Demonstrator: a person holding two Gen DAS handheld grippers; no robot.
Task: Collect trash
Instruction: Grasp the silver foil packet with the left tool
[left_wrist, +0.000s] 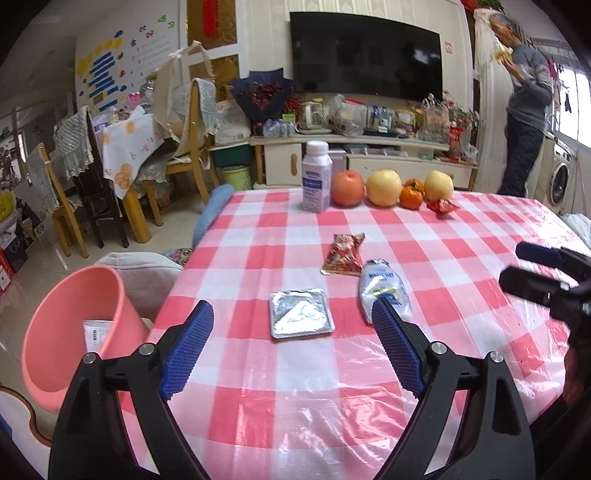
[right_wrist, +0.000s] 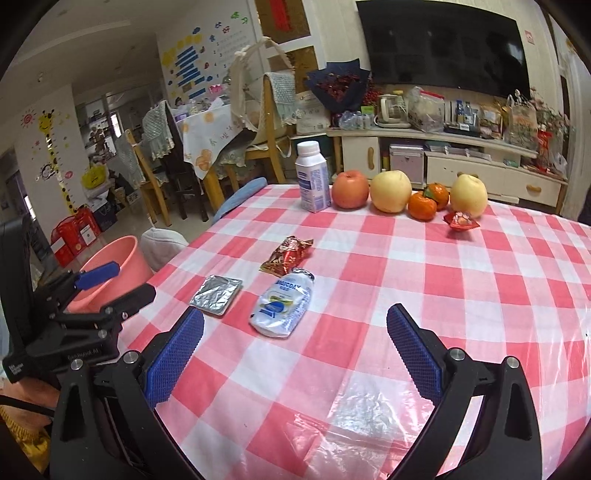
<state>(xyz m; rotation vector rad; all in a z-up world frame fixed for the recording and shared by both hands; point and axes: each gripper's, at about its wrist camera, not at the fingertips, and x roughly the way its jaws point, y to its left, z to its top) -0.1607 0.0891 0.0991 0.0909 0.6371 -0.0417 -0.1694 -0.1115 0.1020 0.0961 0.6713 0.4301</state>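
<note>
On the red-and-white checked table (left_wrist: 369, 369) (right_wrist: 406, 295) lie a flat silver foil tray (left_wrist: 301, 312) (right_wrist: 216, 295), a white squeezed pouch (left_wrist: 384, 291) (right_wrist: 284, 306) and a red snack wrapper (left_wrist: 343, 254) (right_wrist: 286, 254). A small red wrapper (left_wrist: 441, 205) (right_wrist: 461, 220) lies by the fruit. My left gripper (left_wrist: 291, 314) is open just short of the foil tray, nothing between its fingers. My right gripper (right_wrist: 295, 325) is open near the pouch, holding nothing. A pink bin (left_wrist: 77, 332) (right_wrist: 110, 266) beside the table's left edge holds a white packet (left_wrist: 96, 334).
At the table's far edge stand a white bottle (left_wrist: 316, 177) (right_wrist: 312, 177), a red apple (left_wrist: 347, 187) (right_wrist: 350, 189), two yellow pears and tangerines (left_wrist: 410, 195). Chairs (left_wrist: 66, 192), a TV cabinet (left_wrist: 369, 155) and a standing person (left_wrist: 524, 110) are beyond the table.
</note>
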